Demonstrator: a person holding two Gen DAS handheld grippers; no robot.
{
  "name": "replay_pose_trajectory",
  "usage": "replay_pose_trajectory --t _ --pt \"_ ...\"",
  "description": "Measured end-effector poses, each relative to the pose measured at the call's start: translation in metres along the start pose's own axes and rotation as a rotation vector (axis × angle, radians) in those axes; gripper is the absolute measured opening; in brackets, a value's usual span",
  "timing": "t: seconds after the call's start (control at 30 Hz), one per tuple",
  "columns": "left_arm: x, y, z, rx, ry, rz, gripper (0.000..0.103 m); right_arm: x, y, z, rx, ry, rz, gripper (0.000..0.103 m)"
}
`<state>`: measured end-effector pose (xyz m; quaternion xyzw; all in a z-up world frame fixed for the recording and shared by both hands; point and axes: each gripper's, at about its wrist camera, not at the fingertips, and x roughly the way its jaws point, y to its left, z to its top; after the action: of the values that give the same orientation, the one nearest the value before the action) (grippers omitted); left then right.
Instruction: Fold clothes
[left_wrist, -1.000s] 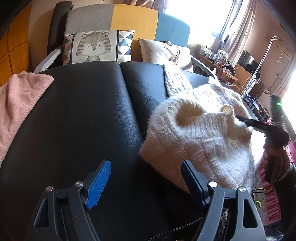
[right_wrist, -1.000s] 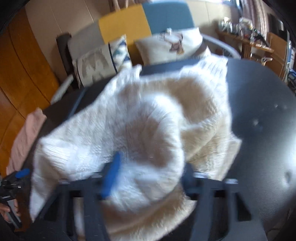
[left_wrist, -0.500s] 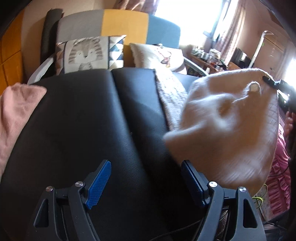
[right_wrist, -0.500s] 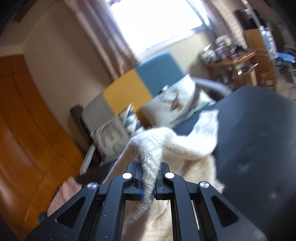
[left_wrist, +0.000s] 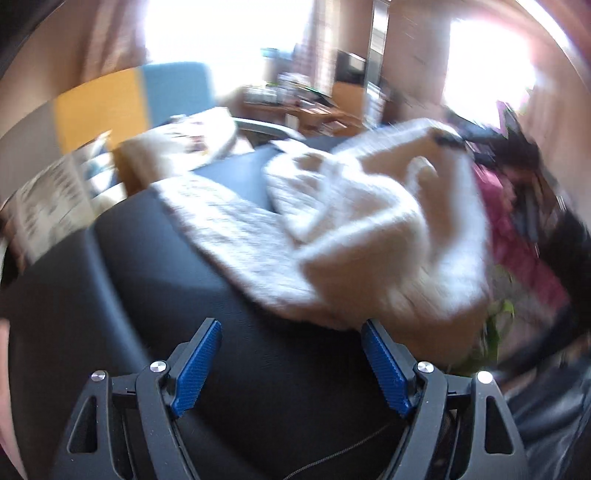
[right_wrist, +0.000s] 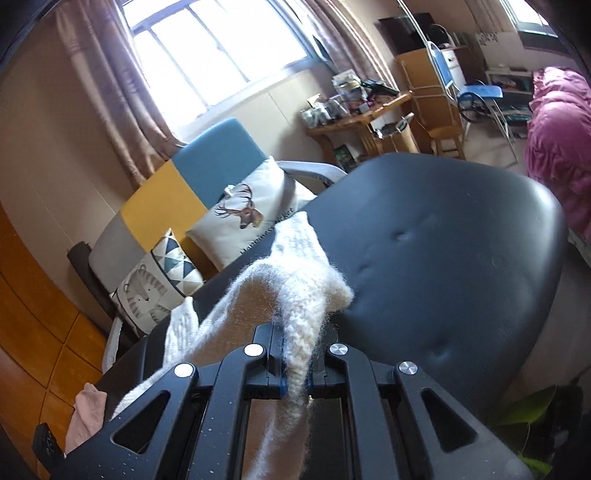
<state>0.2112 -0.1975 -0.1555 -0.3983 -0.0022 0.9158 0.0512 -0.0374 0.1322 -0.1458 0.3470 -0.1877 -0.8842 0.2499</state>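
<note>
Black padded surface (right_wrist: 461, 258) is serving as the folding bed, with the cream knit sweater (left_wrist: 351, 236) half-draped over its right side. Right gripper (right_wrist: 295, 380) is pinching a sweater edge to lift it clear. Left gripper (left_wrist: 291, 363) is hanging wide and empty near the hem, probably lining up a grab.
</note>
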Motion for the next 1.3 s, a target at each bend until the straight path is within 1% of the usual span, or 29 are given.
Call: replay_pose_trajectory --t 0.07,0.17,0.3,0.4,0.5,0.57,0.67,0.9,1.0,1.03,1.13,1.17,1.23,1.3 --pt "0.011 -0.011 0.007 0.096 0.030 -0.025 0.080 -0.001 -0.005 -0.001 0.005 -0.002 -0.007 0.007" --pt "0.018 -0.021 0.019 0.170 0.026 -0.060 0.080 -0.002 -0.012 -0.002 0.016 -0.003 -0.018 0.007" --pt "0.032 -0.030 0.028 0.222 0.051 -0.114 0.080 -0.005 -0.025 -0.004 0.044 -0.021 -0.058 0.007" --pt "0.040 -0.041 0.029 0.243 0.072 -0.152 0.080 -0.014 -0.042 -0.006 0.086 -0.061 -0.123 0.007" --pt "0.043 -0.051 0.026 0.252 0.077 -0.180 0.080 -0.018 -0.065 -0.010 0.157 -0.072 -0.178 0.007" --pt "0.047 -0.055 0.024 0.255 0.088 -0.179 0.080 -0.017 -0.077 -0.014 0.184 -0.060 -0.209 0.007" --pt "0.051 -0.059 0.022 0.252 0.104 -0.175 0.080 -0.017 -0.086 -0.022 0.181 -0.051 -0.234 0.007" --pt "0.055 -0.064 0.037 0.250 0.077 -0.169 0.080 -0.021 -0.097 -0.024 0.218 -0.061 -0.250 0.007" --pt "0.065 -0.075 0.041 0.333 0.086 -0.155 0.080 -0.022 -0.096 -0.025 0.219 -0.060 -0.247 0.007" --pt "0.069 -0.081 0.040 0.365 0.095 -0.144 0.080 -0.022 -0.095 -0.026 0.220 -0.061 -0.244 0.007" --pt "0.088 -0.090 0.041 0.419 0.138 -0.108 0.080 -0.024 -0.093 -0.028 0.221 -0.062 -0.235 0.007" --pt "0.093 -0.089 0.042 0.409 0.146 -0.101 0.080 -0.025 -0.092 -0.028 0.219 -0.063 -0.233 0.007" --pt "0.102 -0.084 0.044 0.357 0.171 -0.097 0.079 -0.027 -0.091 -0.028 0.218 -0.067 -0.232 0.007" --pt "0.109 -0.076 0.047 0.286 0.198 -0.112 0.067 -0.028 -0.093 -0.028 0.223 -0.067 -0.233 0.007"
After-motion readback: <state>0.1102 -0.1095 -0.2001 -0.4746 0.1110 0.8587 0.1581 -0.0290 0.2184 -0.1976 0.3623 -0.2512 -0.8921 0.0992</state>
